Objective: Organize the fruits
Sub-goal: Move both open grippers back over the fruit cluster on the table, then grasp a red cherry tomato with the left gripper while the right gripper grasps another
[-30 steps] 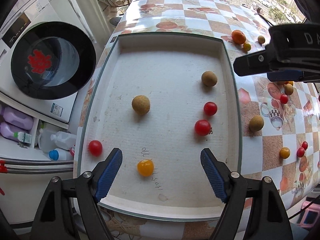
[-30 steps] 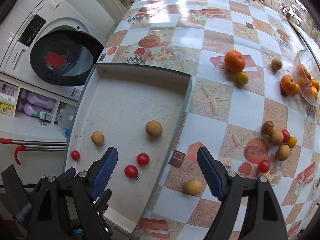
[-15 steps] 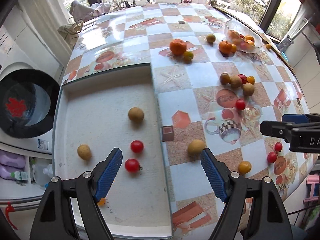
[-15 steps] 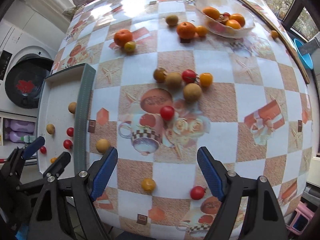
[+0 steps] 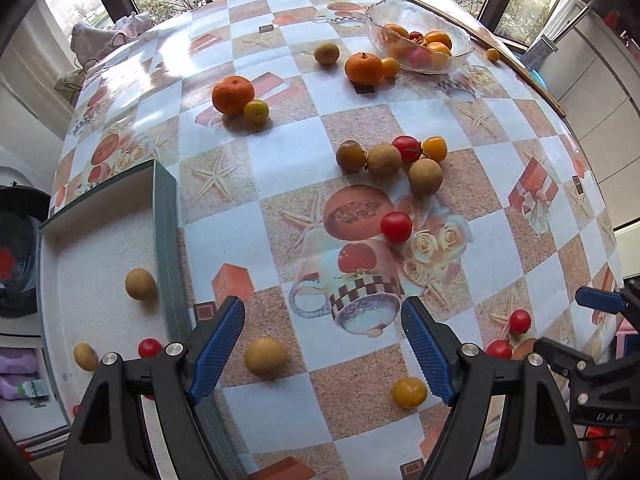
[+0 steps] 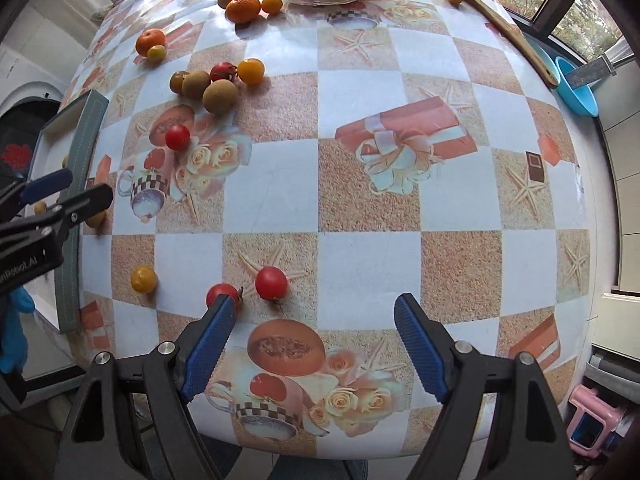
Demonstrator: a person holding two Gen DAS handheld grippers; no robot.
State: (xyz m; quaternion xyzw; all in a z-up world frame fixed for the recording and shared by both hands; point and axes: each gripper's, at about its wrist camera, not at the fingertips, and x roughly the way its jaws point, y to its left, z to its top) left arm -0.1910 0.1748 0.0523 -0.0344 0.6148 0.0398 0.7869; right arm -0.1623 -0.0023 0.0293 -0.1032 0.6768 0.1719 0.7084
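Note:
Fruits lie scattered on a checkered tablecloth. My left gripper (image 5: 323,344) is open and empty over the table's near edge, right of a white tray (image 5: 166,236) holding a longan (image 5: 140,284) and a red tomato (image 5: 150,347). A longan (image 5: 265,356) lies by its left finger, a yellow tomato (image 5: 409,391) by its right. My right gripper (image 6: 311,342) is open and empty; two red tomatoes (image 6: 271,282) (image 6: 221,294) lie just beyond its left finger. A cluster of longans and tomatoes (image 5: 390,158) sits mid-table.
A glass bowl of oranges (image 5: 418,42) stands at the far side, with tangerines (image 5: 233,94) (image 5: 363,67) near it. A washing machine (image 5: 16,248) is left of the table. A blue basin (image 6: 576,86) and a pink toy (image 6: 594,416) lie off the table's right side.
Both grippers swung right, away from the tray toward the middle and right of the table. Both stayed open and empty.

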